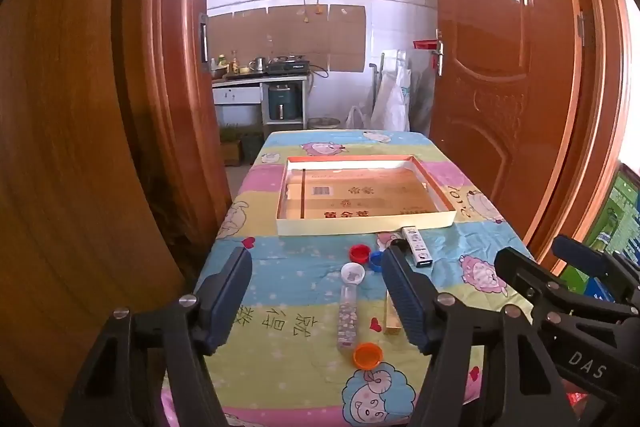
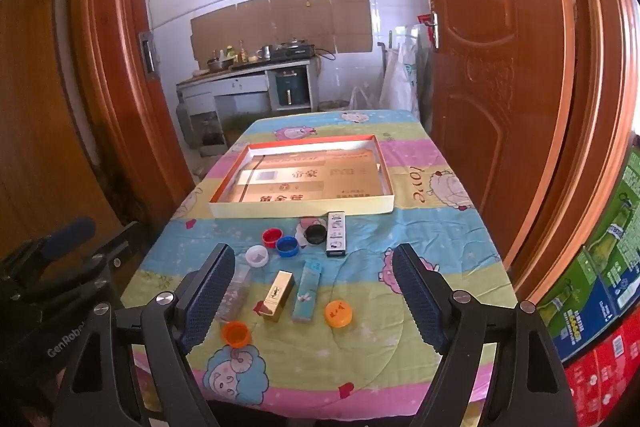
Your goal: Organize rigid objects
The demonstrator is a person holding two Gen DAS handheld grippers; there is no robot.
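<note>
Left gripper (image 1: 316, 291): jaws spread wide and empty, tilted down over the near left of the tabletop, nothing between the pads; it looks poised for a first pick.
Tabletop (image 2: 440, 251): covered in a cartoon-print cloth, with loose items gathered in the near half and free cloth around them, which leaves room to come down on each one.
Clear tube (image 1: 347, 319): lies flat, long axis running near to far, at the left of the cluster, its far end close to the white cap (image 2: 257, 255).
Orange cap (image 2: 237, 333): nearest item on the left, open side up.
Red cap (image 2: 272, 237) and blue cap (image 2: 287, 246): touching or almost so, just near the tray.
Gold case (image 2: 277, 295): lies flat beside the patterned flat box (image 2: 307, 290), the two almost parallel and close together.
Black cap (image 2: 315, 235): just left of the white stick (image 2: 336, 234), which lies close to the tray's near wall.
Second orange cap (image 2: 338, 313): flat side up, apart on the right.
Tray (image 2: 304, 207): shallow cardboard lid at the far middle, nothing loose in it; probably where the items are meant to go.
Right gripper (image 2: 320, 297): jaws at full spread, holding nothing, aimed down over the gold case and patterned box.
</note>
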